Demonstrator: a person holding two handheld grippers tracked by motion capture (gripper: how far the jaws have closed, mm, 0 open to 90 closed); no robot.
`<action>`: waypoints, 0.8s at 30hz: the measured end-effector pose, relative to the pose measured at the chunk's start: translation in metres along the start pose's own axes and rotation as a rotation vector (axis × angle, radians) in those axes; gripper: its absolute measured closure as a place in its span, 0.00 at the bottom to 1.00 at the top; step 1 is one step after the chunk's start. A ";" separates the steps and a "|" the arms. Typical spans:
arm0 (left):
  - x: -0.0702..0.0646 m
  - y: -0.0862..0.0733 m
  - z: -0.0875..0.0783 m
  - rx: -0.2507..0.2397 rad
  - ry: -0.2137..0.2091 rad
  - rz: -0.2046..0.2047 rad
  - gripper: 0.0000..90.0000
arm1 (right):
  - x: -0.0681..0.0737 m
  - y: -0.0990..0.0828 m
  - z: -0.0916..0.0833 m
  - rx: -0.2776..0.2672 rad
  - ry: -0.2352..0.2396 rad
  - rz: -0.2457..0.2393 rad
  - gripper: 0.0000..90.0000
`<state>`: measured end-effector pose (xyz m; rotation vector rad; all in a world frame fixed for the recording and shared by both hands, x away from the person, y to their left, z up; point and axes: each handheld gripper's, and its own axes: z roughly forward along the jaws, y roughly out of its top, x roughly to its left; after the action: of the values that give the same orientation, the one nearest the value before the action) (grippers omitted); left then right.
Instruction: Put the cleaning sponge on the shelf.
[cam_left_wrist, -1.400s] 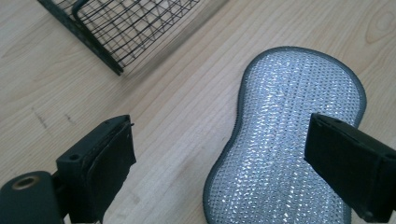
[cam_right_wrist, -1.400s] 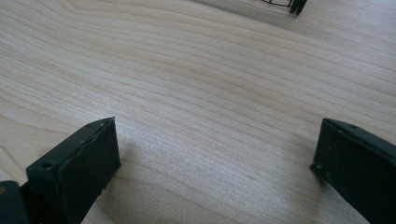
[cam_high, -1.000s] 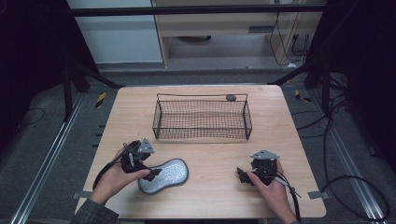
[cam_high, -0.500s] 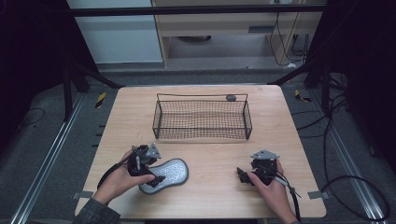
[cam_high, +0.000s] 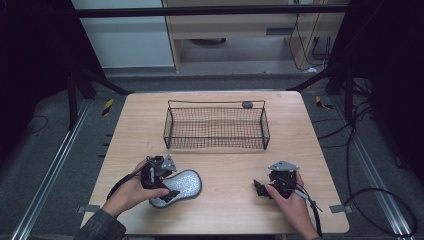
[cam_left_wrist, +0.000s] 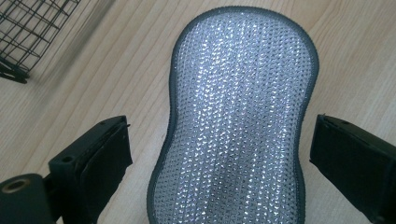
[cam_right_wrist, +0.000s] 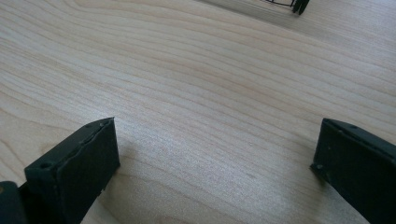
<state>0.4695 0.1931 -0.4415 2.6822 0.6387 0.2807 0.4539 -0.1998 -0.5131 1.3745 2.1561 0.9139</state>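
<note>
At a pale wooden desk (cam_high: 220, 220), a person works with 2 tools. The left hand-held gripper (cam_high: 169, 187) is poised directly over a silver scouring pad (cam_high: 179, 186), which lies flat on the desk at the near left, just in front of the person's left hand (cam_high: 132, 192). In the left gripper view, the pad (cam_left_wrist: 238, 121) is a glittering, peanut-shaped piece with a dark grey edge, and it runs lengthwise between the 2 black jaws. Those jaws are spread wide, 1 on each side of the pad's narrow waist, with bare wood visible between each jaw and the pad's edge; neither pad face touches it.

The right hand-held gripper (cam_high: 260, 188) sits low over the near right part of the desk, held by the right hand (cam_high: 290, 202), well apart from the scouring pad. In the right gripper view its jaws are likewise spread, with bare wood grain between them.

A black wire basket (cam_high: 216, 127) stands toward the far middle of the desk, beyond both tools, and a corner of it (cam_left_wrist: 28, 32) appears at the upper left of the left gripper view. A small dark object (cam_high: 247, 105) rests at the basket's far rim; what it is cannot be told.
</note>
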 end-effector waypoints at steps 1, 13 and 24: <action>-0.001 0.000 0.002 0.014 0.002 0.003 0.05 | 0.000 0.000 0.000 0.001 0.001 -0.001 0.00; -0.001 0.002 0.020 0.087 -0.037 0.031 0.05 | 0.000 0.000 0.000 -0.001 0.003 -0.003 0.00; -0.005 0.008 0.029 0.106 -0.052 0.049 0.04 | 0.000 0.000 0.000 0.001 0.006 -0.005 0.00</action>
<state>0.4760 0.1753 -0.4657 2.7998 0.5885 0.1940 0.4538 -0.2001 -0.5130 1.3673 2.1638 0.9167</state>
